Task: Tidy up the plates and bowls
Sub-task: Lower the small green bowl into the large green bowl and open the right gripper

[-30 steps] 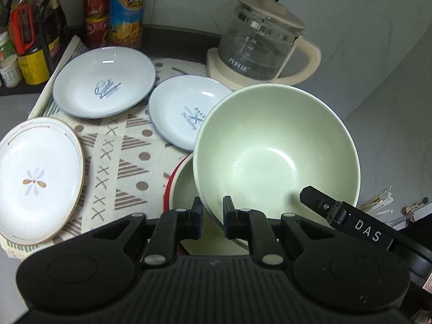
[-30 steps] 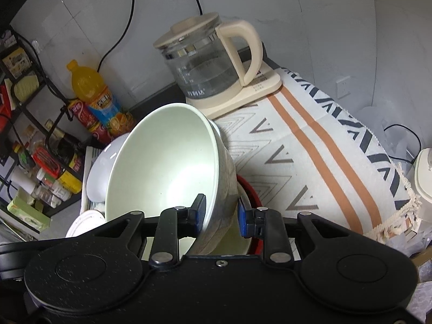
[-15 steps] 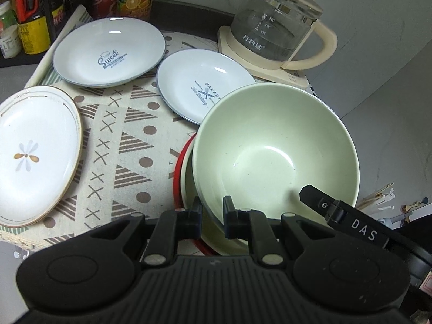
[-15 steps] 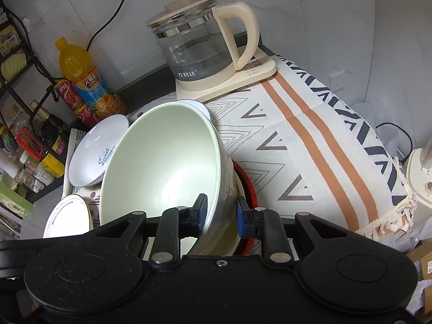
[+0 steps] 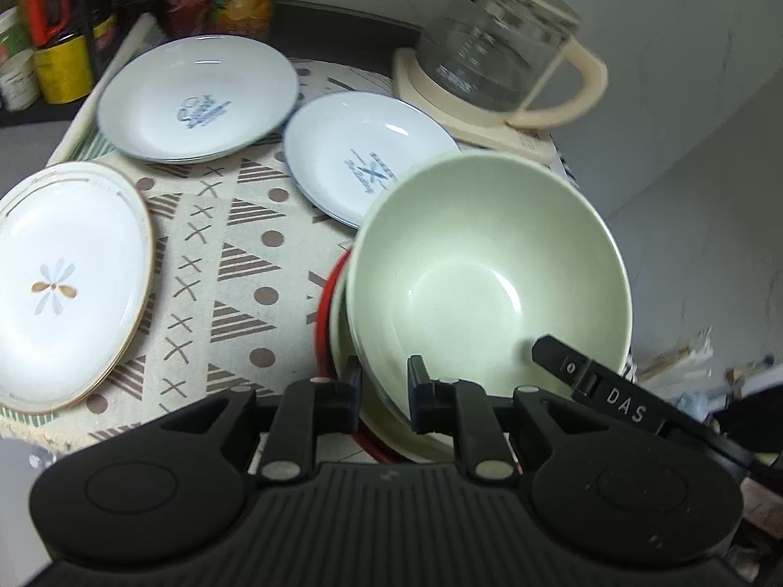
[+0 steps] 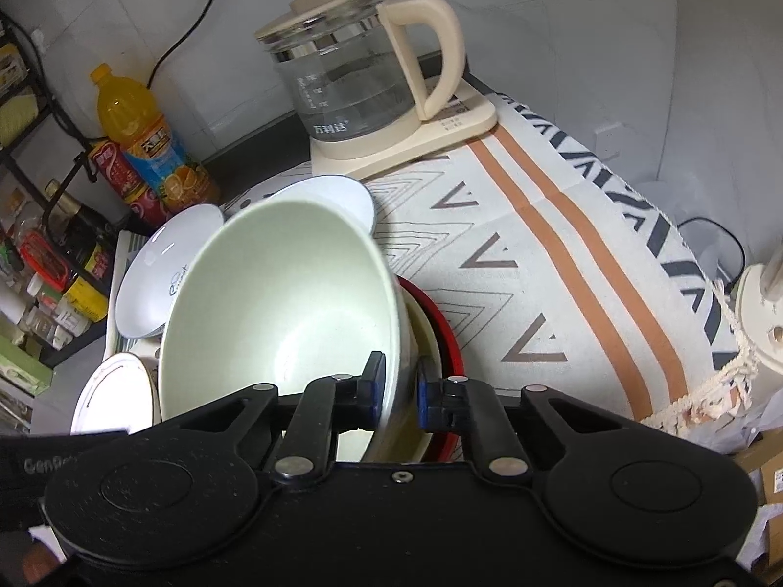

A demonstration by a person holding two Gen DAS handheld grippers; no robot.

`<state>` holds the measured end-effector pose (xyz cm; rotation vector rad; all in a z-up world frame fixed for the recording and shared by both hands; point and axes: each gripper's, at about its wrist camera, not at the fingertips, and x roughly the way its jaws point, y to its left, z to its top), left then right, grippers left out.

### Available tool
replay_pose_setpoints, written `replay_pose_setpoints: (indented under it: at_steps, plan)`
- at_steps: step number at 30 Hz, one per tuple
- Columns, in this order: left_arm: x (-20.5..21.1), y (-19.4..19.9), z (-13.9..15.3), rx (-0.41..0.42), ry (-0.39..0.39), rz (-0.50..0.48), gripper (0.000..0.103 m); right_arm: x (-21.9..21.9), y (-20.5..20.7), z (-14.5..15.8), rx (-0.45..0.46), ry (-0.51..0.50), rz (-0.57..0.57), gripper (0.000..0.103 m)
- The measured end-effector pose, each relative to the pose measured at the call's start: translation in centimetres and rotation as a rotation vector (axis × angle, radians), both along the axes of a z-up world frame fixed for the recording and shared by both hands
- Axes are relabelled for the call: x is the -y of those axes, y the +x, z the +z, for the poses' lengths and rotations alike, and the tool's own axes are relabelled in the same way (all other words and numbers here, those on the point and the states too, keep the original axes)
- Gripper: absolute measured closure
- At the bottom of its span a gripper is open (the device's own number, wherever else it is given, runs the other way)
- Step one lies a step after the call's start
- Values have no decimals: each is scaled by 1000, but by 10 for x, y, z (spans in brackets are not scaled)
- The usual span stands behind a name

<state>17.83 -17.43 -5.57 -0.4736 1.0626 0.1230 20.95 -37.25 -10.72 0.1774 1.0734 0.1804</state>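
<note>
Stacking of bowls is being carried out: a pale green bowl (image 5: 489, 269) is being held tilted just above a second bowl (image 5: 342, 342) of cream colour, which is itself seated in a red-rimmed dish (image 5: 324, 303) at the near right of the patterned cloth (image 5: 235, 264) on the bench.

The left gripper (image 5: 384, 381) is being kept clamped on the bowl's near rim, its jaws narrow with one finger inside and one outside the wall. The right gripper (image 6: 399, 384) is being kept pinched on the rim at the bowl's right side, jaws likewise narrow around the wall.

Three plates are being left untouched farther off: a gold-rimmed plate (image 5: 63, 283) at the near left, a blue-rimmed plate (image 5: 195, 98) at the far left, and another blue-rimmed plate (image 5: 357, 166) partly hidden behind the green bowl. A glass kettle (image 6: 352, 83) is being left standing on its base at the far edge.

By the look of things, the nesting step is being finished. The next move is judged to call for levelling the green bowl, lowering it squarely into the cream one, and only then widening both sets of jaws, so that no rim is being struck or tipped.
</note>
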Motion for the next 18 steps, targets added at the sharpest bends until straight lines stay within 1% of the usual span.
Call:
replay_pose_setpoints:
  at_steps: [4,9,10,11,18]
  plan:
    - [-3,-4,-1,-24,10,14,87,0,0,-4,-4,7,-15,92]
    - [-5,-11,8,13,35,17,87,0,2,-5,-16,8,-25,92]
    - [-6,-11,7,11,34,19,87,-1,3,-5,-22,6,-25,91]
    - [-7,-12,6,5,35,25,87,-1,2,-4,-25,9,-23,87]
    - [-13,-20,6,3,33,64,85,1,1,7,-19,26,-1,78]
